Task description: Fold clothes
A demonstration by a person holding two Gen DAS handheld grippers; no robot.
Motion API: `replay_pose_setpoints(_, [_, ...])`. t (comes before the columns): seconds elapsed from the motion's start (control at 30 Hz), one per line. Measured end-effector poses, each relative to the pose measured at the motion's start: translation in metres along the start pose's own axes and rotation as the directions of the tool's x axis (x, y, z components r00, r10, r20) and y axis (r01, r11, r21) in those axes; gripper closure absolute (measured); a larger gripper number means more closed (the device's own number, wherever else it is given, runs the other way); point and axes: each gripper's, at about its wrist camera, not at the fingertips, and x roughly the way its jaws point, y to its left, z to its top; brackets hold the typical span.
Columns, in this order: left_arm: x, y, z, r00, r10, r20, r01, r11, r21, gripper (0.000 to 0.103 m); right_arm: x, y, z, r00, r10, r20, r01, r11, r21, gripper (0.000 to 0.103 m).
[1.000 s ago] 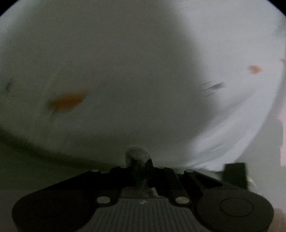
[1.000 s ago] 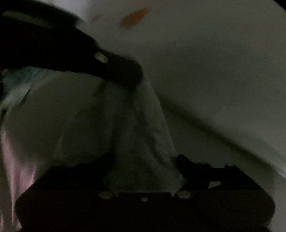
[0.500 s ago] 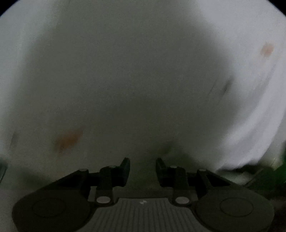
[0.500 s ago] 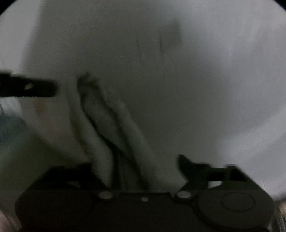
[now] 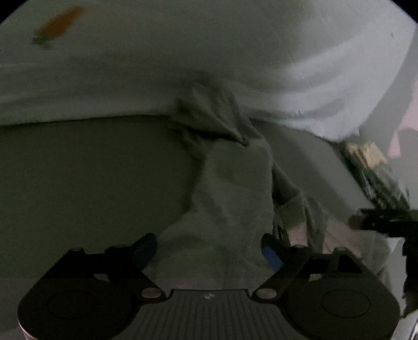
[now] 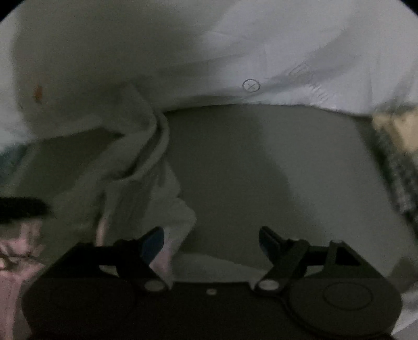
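Dim light here, and the left gripper [image 5: 209, 245] has its jaws spreading wide, the blue-padded fingers [image 5: 270, 252] standing apart on either side of a crumpled pale garment [image 5: 235, 183]. The cloth runs straight up the middle from between those fingers toward a bunched knot against a big white sheet [image 5: 235, 52] across the top, but neither pad presses on it. That sheet carries an orange carrot-like print [image 5: 60, 22] at the upper left. Grey surface [image 5: 91, 170] lies to the left of the garment. Off at the right edge, a dark checked fabric [image 5: 373, 170] is blurred and hard to read. Over to the right wrist view: the right gripper [image 6: 211, 240] is also widening its jaws, and between them sits mostly bare grey surface [image 6: 261, 170]. The garment [image 6: 146, 162] lies to the left, trailing down to brush past the left finger [image 6: 152, 243], with a pinkish patch there; whether it touches the pad I cannot tell. A white sheet [image 6: 261, 52] with a small circled mark [image 6: 251, 85] spans the top.
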Motion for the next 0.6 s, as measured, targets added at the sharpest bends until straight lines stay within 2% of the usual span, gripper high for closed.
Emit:
replay_pose_setpoints(0.03, [0.014, -0.005, 0.002, 1.000, 0.027, -0.004, -0.027, 0.999, 0.033, 0.018, 0.006, -0.001, -0.001, 0.999, 0.047, 0.004, -0.047, 0.999, 0.001, 0.020])
replay_pose_setpoints(0.07, [0.022, -0.012, -0.001, 0.997, 0.068, 0.029, -0.070, 0.995, 0.068, 0.028, 0.011, 0.001, -0.003, 0.997, 0.083, 0.006, -0.083, 0.996, -0.009, 0.020])
replay_pose_setpoints(0.1, [0.029, -0.019, -0.002, 0.988, 0.139, 0.072, -0.146, 0.985, 0.097, 0.048, 0.018, 0.003, -0.004, 0.994, 0.108, 0.000, -0.108, 0.994, -0.029, 0.020])
replay_pose_setpoints(0.13, [0.029, -0.020, -0.005, 0.984, 0.160, 0.078, -0.166, 0.983, 0.074, 0.053, 0.030, 0.008, -0.003, 0.991, 0.130, -0.021, -0.131, 0.989, -0.064, 0.026])
replay_pose_setpoints(0.17, [0.029, -0.021, -0.009, 0.980, 0.181, 0.084, -0.186, 0.981, 0.051, 0.068, 0.044, 0.013, -0.006, 0.990, 0.134, -0.038, -0.137, 0.986, -0.094, 0.047])
replay_pose_setpoints(0.2, [0.029, -0.022, -0.012, 0.975, 0.202, 0.089, -0.205, 0.978, 0.026, 0.081, 0.049, 0.021, -0.012, 0.995, 0.099, -0.005, -0.099, 0.986, -0.131, 0.059])
replay_pose_setpoints(0.23, [0.025, -0.018, -0.010, 0.976, 0.204, 0.080, -0.202, 0.979, -0.035, 0.087, 0.048, 0.028, -0.014, 0.997, 0.072, 0.042, -0.064, 0.985, -0.160, 0.095])
replay_pose_setpoints(0.27, [0.022, -0.019, -0.007, 0.971, 0.229, 0.074, -0.226, 0.973, -0.050, 0.090, 0.046, 0.032, -0.016, 0.996, 0.064, 0.070, -0.052, 0.987, -0.150, 0.096])
replay_pose_setpoints(0.4, [0.010, -0.024, 0.014, 0.949, 0.307, 0.071, -0.301, 0.950, -0.079, 0.092, 0.020, 0.060, -0.004, 0.982, 0.050, 0.182, -0.018, 0.984, -0.176, 0.096])
replay_pose_setpoints(0.5, [0.001, -0.021, 0.038, 0.924, 0.358, 0.137, -0.353, 0.934, -0.059, 0.092, 0.016, 0.076, 0.019, 0.971, 0.060, 0.232, -0.001, 0.968, -0.250, 0.096])
replay_pose_setpoints(0.53, [0.009, -0.017, 0.045, 0.913, 0.382, 0.147, -0.375, 0.924, -0.071, 0.091, 0.017, 0.078, 0.024, 0.966, 0.051, 0.255, 0.020, 0.963, -0.267, 0.096])
replay_pose_setpoints(0.57, [0.017, -0.011, 0.052, 0.909, 0.394, 0.138, -0.387, 0.919, -0.078, 0.089, 0.021, 0.079, 0.028, 0.961, 0.029, 0.277, 0.052, 0.959, -0.279, 0.096])
replay_pose_setpoints(0.6, [0.026, -0.006, 0.053, 0.915, 0.391, 0.105, -0.383, 0.920, -0.088, 0.082, 0.028, 0.078, 0.031, 0.962, 0.004, 0.273, 0.075, 0.958, -0.276, 0.095])
